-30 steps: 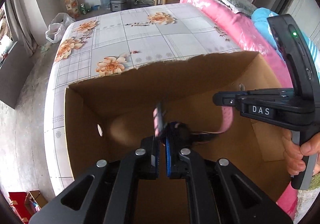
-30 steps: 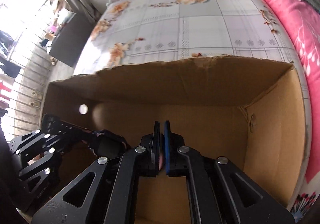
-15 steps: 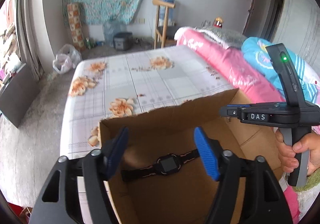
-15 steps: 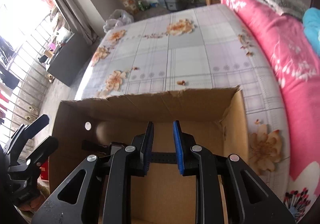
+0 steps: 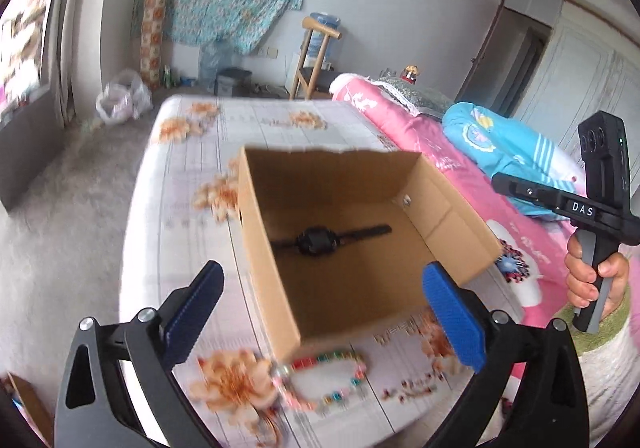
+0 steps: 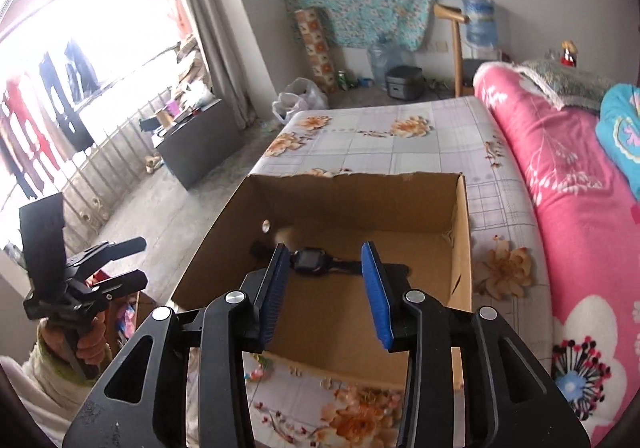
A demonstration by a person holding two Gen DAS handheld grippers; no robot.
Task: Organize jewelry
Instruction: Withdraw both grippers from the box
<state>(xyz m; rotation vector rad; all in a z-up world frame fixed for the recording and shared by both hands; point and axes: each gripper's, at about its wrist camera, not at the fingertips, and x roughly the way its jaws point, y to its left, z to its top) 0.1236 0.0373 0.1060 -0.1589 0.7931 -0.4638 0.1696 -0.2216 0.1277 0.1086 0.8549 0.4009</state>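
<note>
Both grippers have pulled up and back out of the cardboard box (image 5: 360, 248) since a second ago, when each was shut low inside it with the watch's strap between the pads. The black watch (image 5: 316, 240) now lies flat on the box floor, strap stretched out to either side, touched by nothing. The left gripper (image 5: 320, 312) hangs above the near edge of the box, its blue pads spreading wide with nothing between them. The right gripper (image 6: 326, 284) is opening too, its pads partway apart and empty, the watch seen beyond them. A colourful beaded bracelet (image 5: 324, 376) lies on the flowered bedsheet (image 5: 192, 183), just in front of the box. A pink quilt (image 6: 560, 175) runs along the right side of the bed.
</note>
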